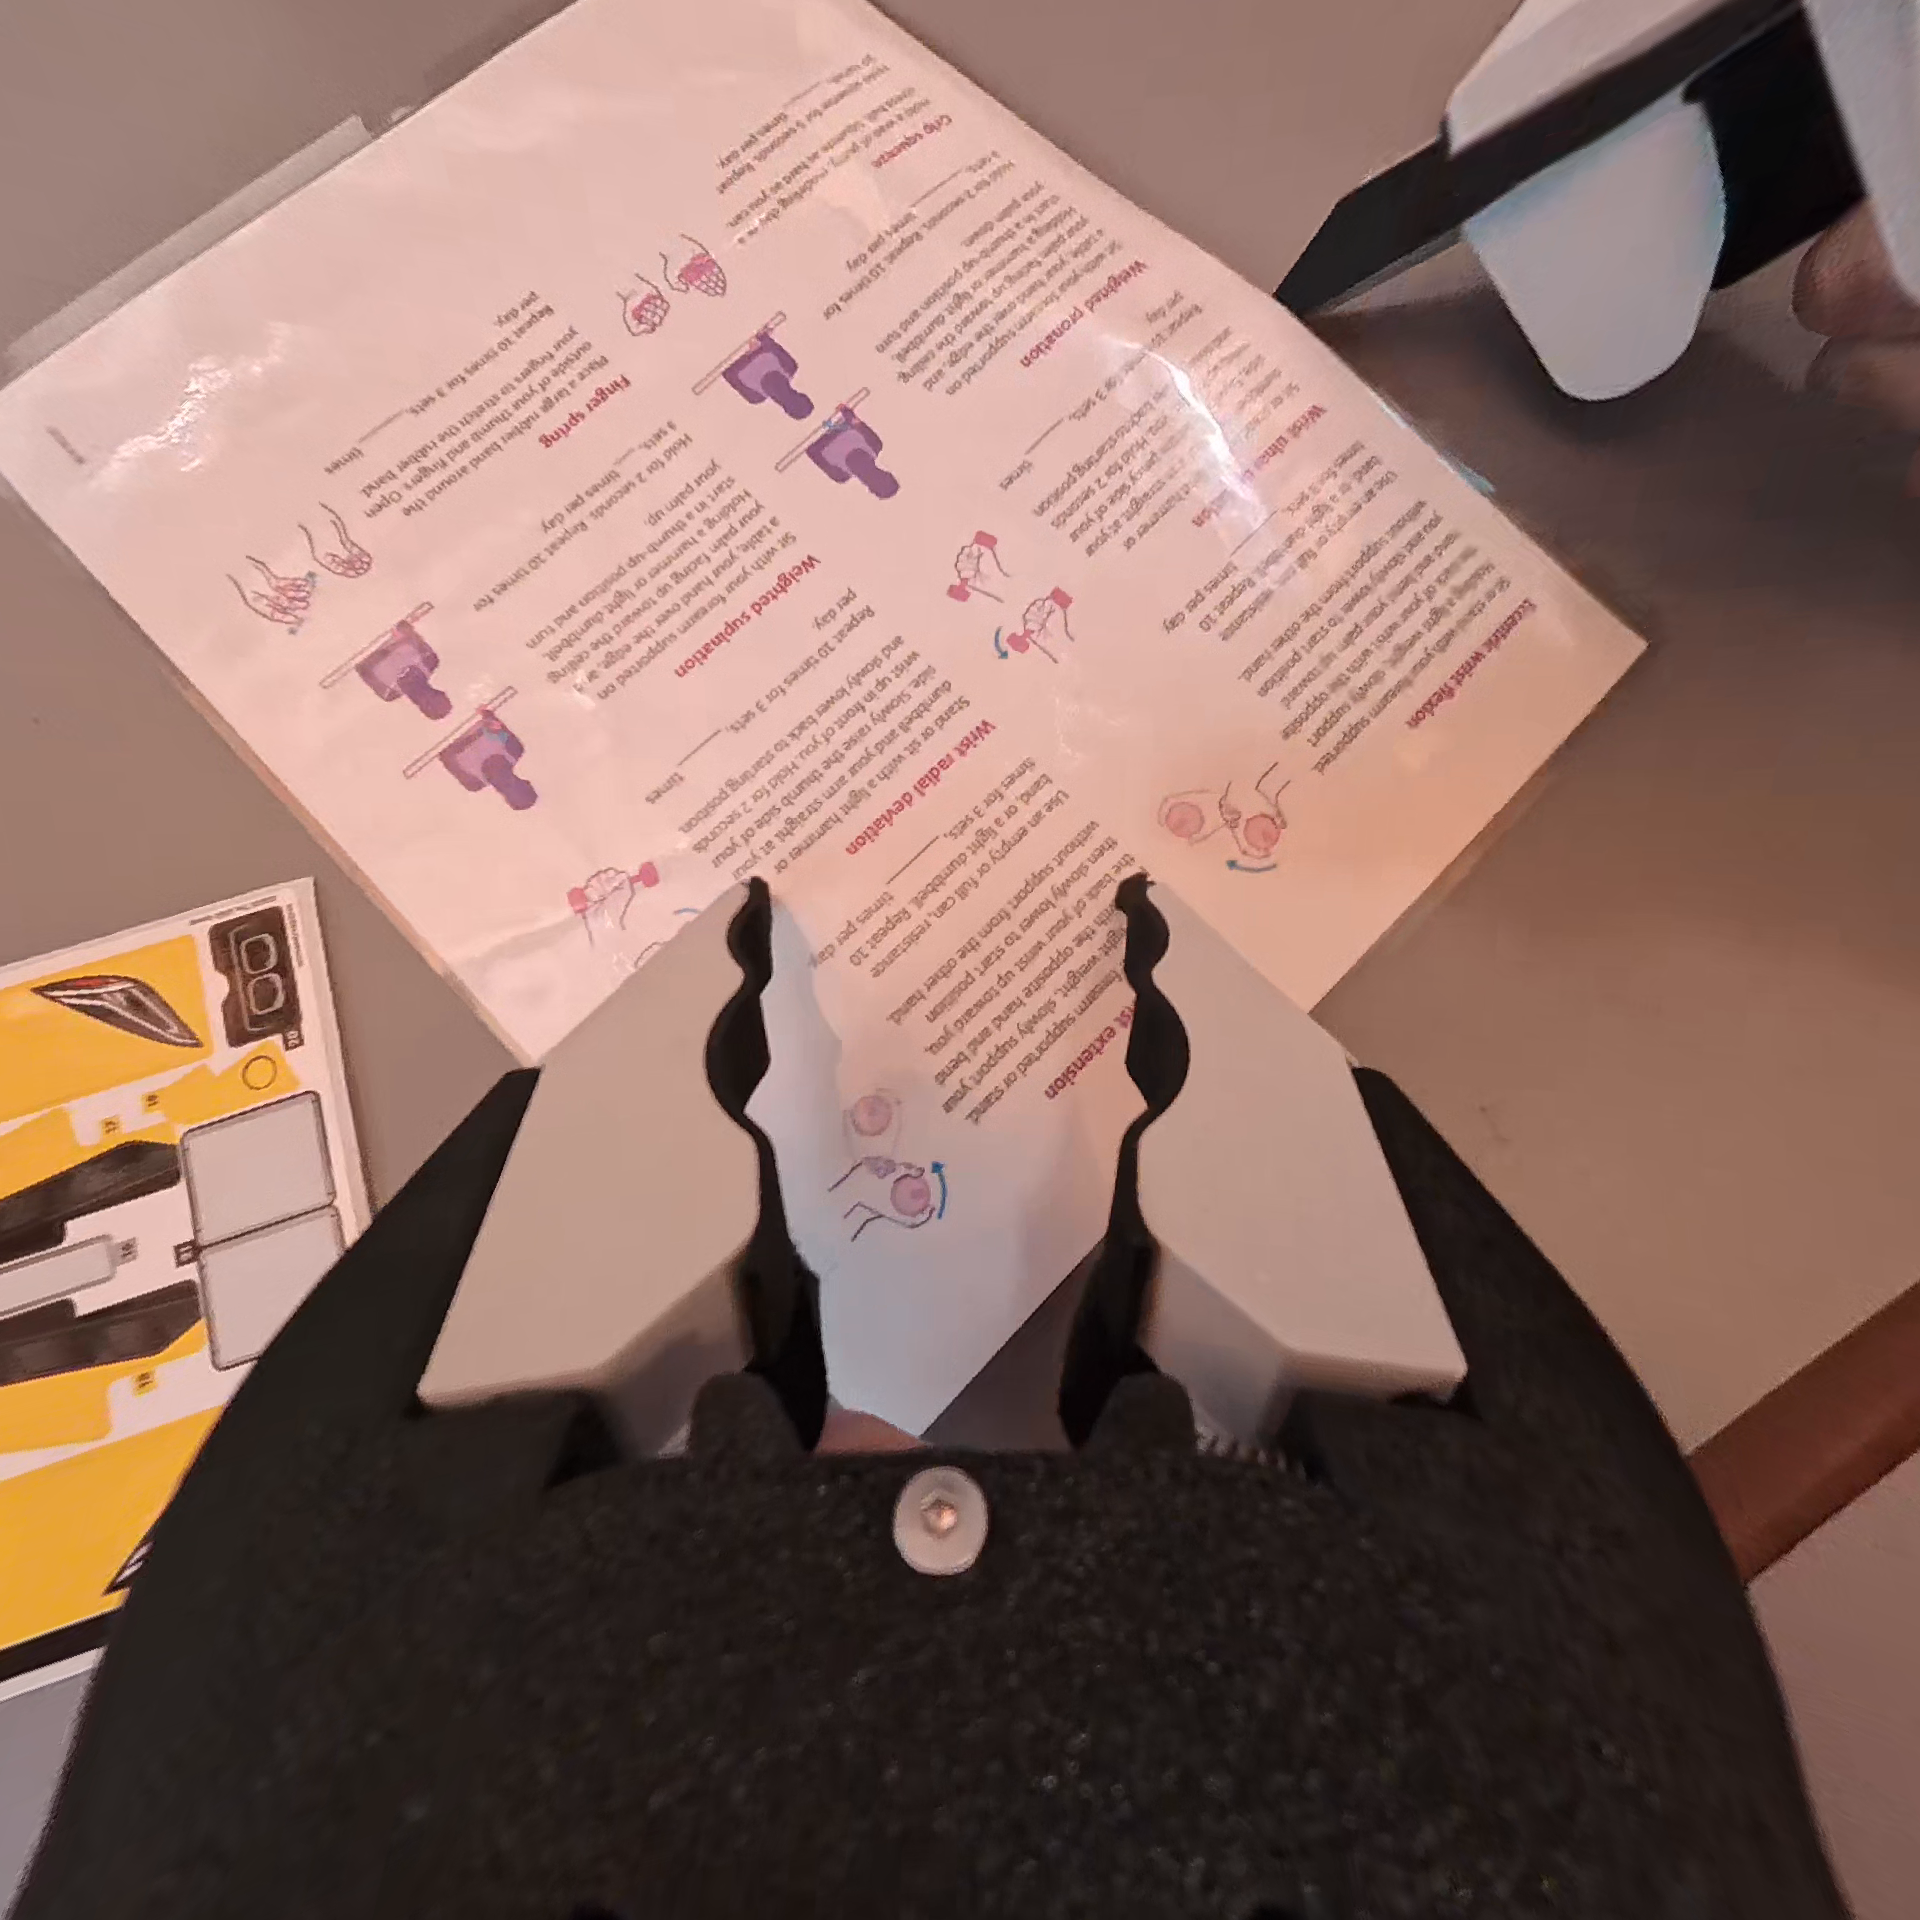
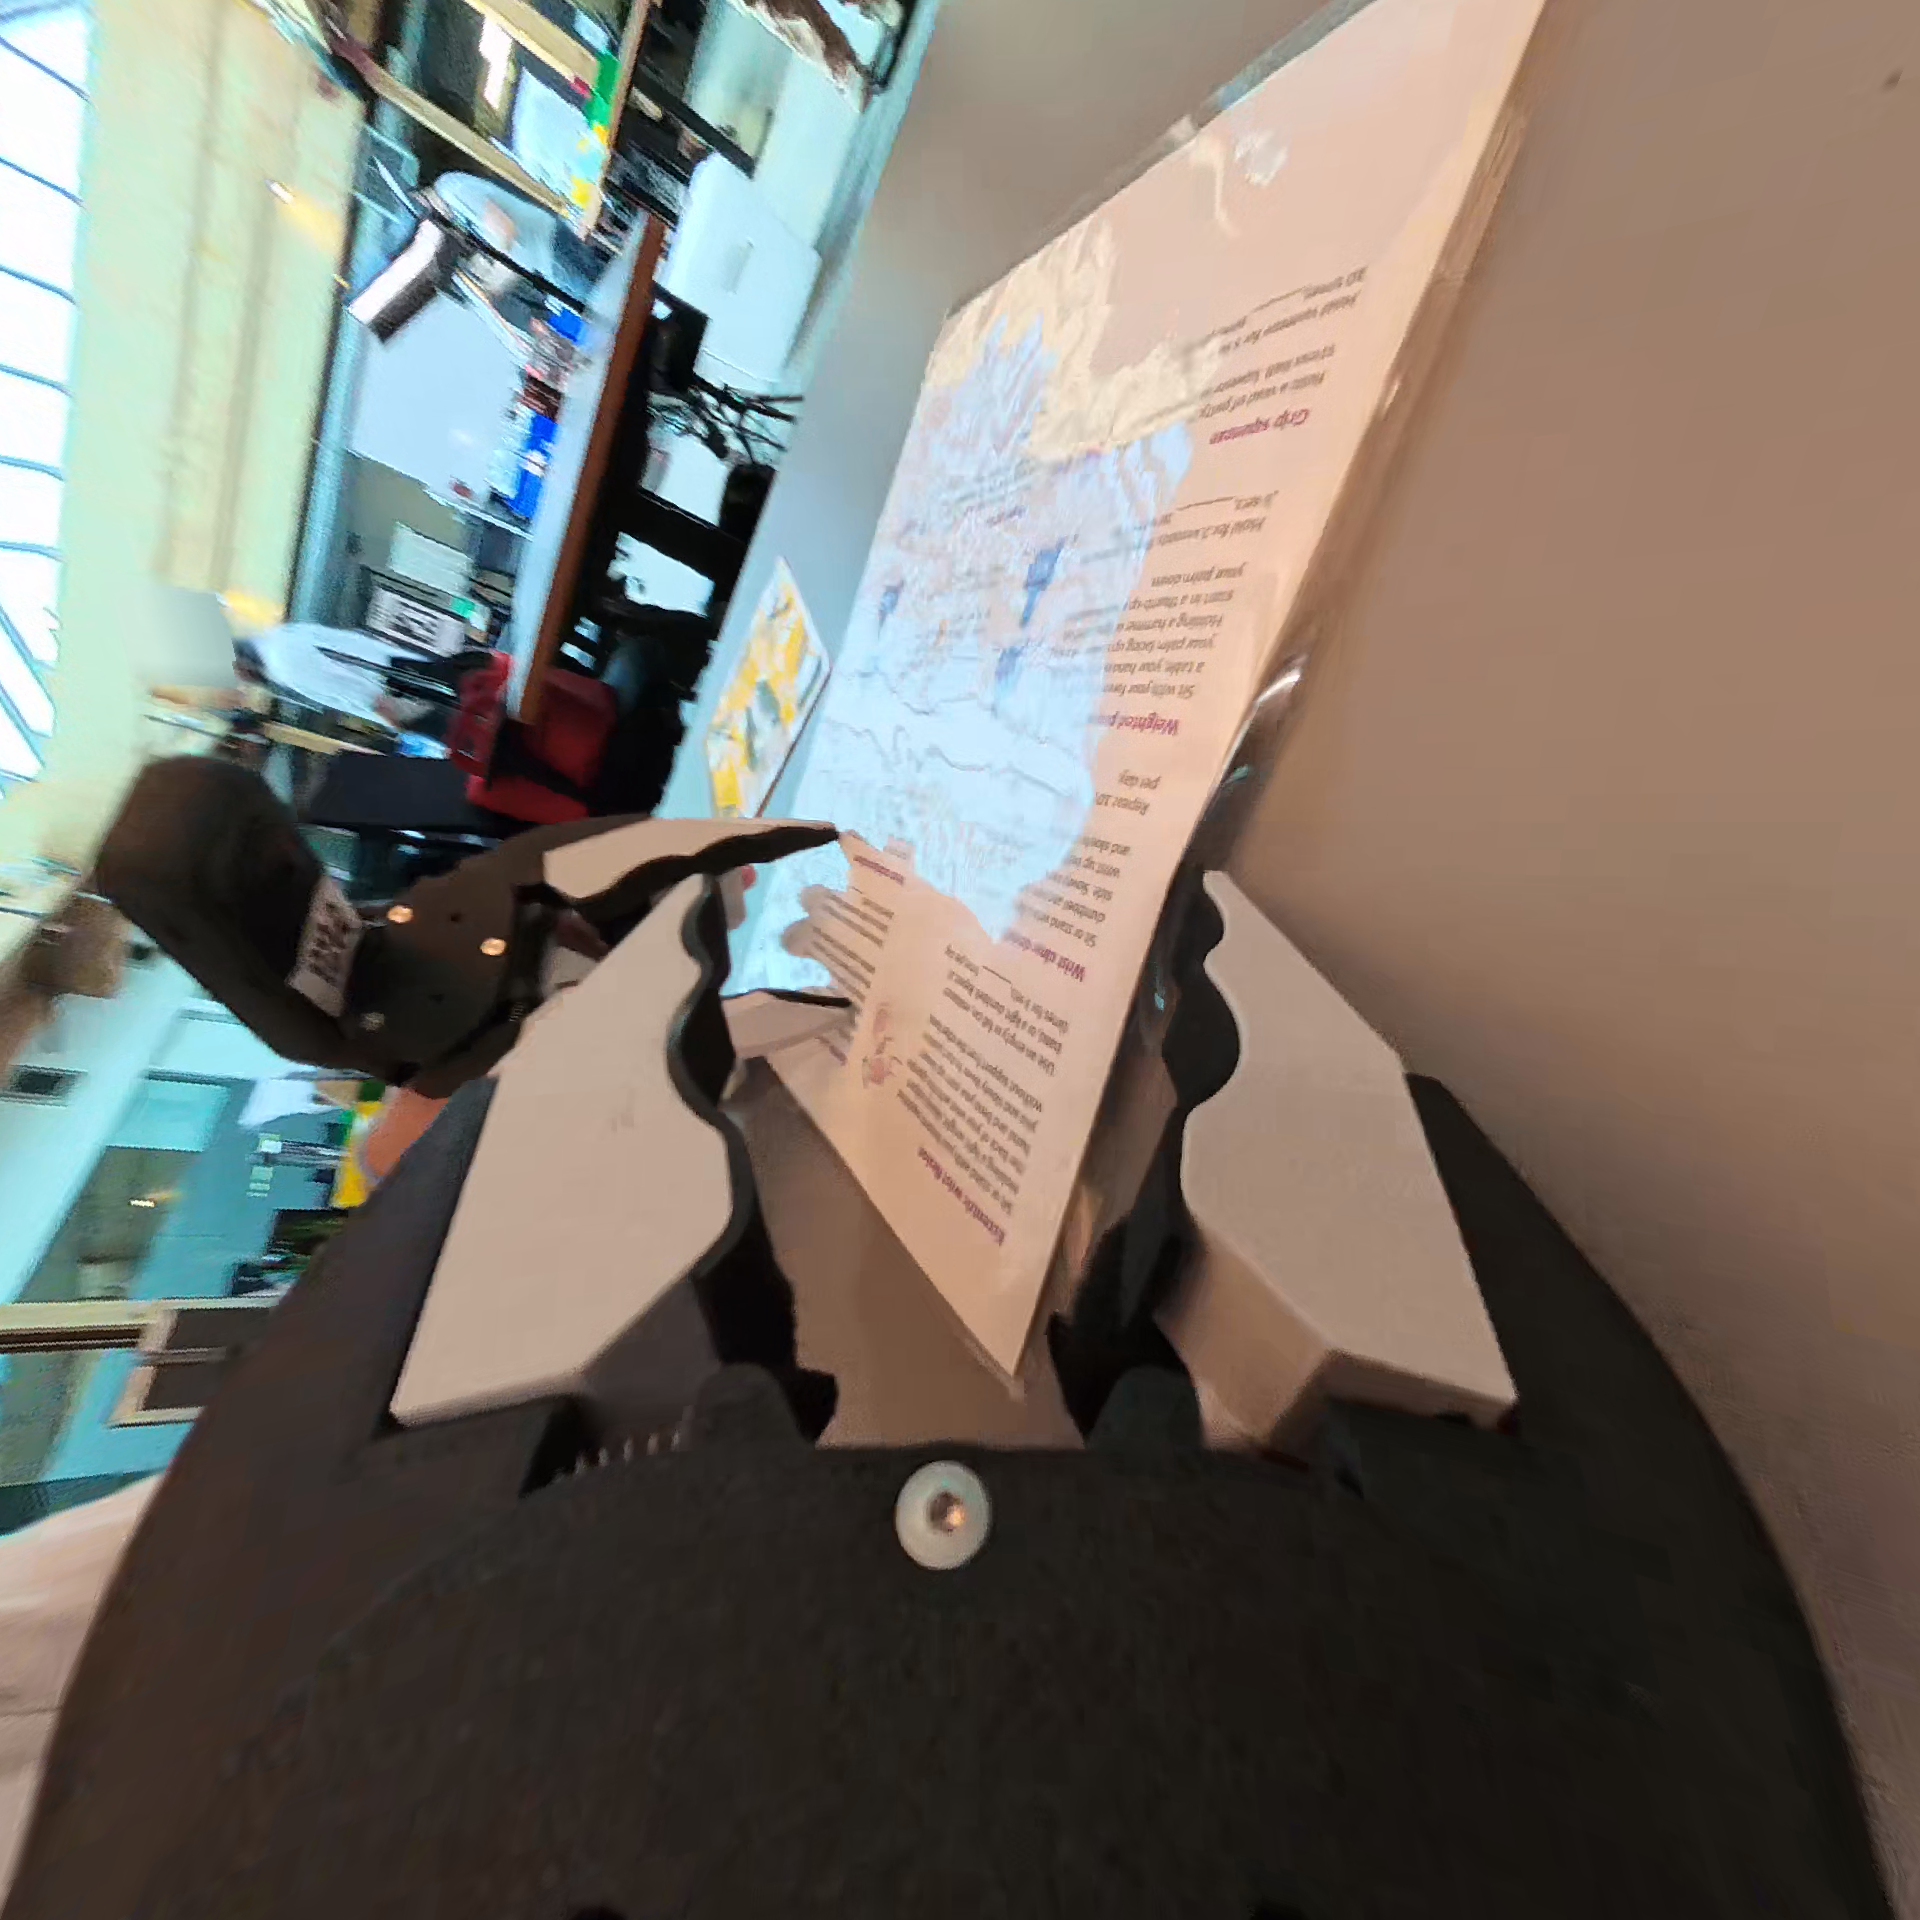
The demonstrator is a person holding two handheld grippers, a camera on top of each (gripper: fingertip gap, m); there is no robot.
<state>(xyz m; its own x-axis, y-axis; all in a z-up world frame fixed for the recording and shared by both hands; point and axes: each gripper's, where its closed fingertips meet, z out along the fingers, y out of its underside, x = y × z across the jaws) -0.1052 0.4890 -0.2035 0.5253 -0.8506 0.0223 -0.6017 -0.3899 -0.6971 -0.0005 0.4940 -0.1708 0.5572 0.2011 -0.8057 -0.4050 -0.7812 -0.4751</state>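
A printed white sheet with text and small pictures lies in a glossy clear sleeve on the grey table. My left gripper is open, with the sheet's near corner between its fingers. My right gripper is open too. Another corner of the sheet stands between its fingers, close to the right finger and raised off the table. The right gripper also shows in the left wrist view, at the sheet's far right edge. The left gripper shows side-on in the right wrist view.
A yellow and black sticker sheet lies on the table left of the printed sheet, and shows in the right wrist view. The table's wooden edge runs at the lower right. Shelves, furniture and windows fill the room behind. My right fingertips sit around 12 centimetres from my left ones.
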